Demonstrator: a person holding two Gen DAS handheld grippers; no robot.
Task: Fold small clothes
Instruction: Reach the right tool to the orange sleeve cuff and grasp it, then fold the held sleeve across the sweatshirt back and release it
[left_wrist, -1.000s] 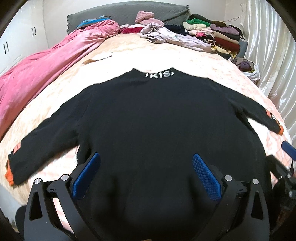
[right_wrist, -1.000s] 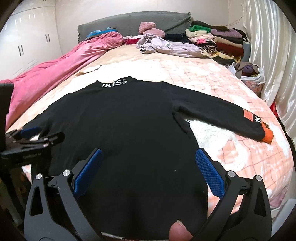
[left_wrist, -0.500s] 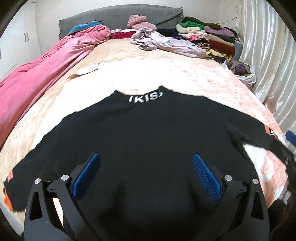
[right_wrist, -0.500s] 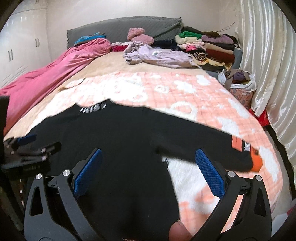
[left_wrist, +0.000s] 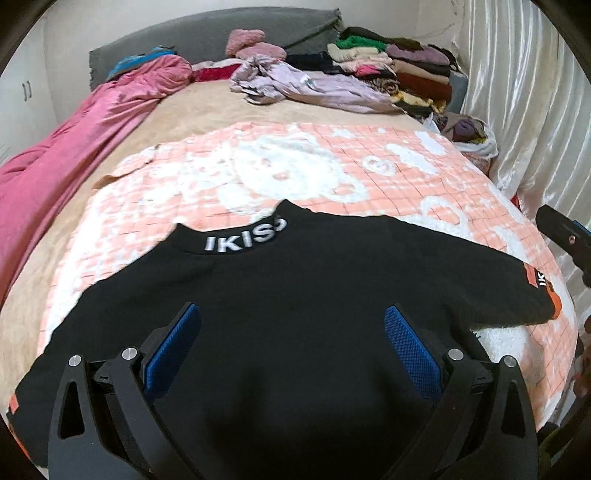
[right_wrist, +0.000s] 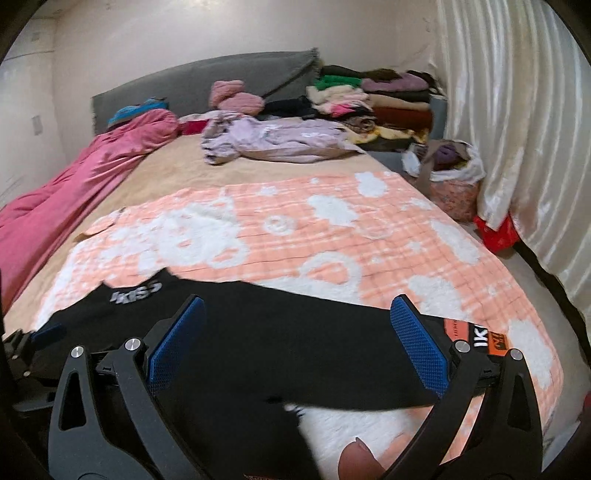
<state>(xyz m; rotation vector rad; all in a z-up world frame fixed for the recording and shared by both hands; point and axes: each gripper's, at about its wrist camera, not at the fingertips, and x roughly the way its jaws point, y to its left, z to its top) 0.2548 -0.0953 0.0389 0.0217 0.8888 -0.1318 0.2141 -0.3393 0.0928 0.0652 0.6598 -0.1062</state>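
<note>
The black sweater (left_wrist: 295, 314) lies flat on the bed, collar ahead of both fingers. Both grippers gape wide, holding nothing; right gripper (right_wrist: 295, 347) sits nearer the sideways-stretched sleeve (right_wrist: 369, 350).

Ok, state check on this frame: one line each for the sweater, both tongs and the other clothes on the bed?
black sweater: spread flat, unfolded, sleeves out
left tongs: open, empty, over the sweater
right tongs: open, empty, above the right sleeve
lilac garment: crumpled, unfolded
clothes stack: folded, piled by the headboard
pink duvet: bunched along the bed's left side
</note>
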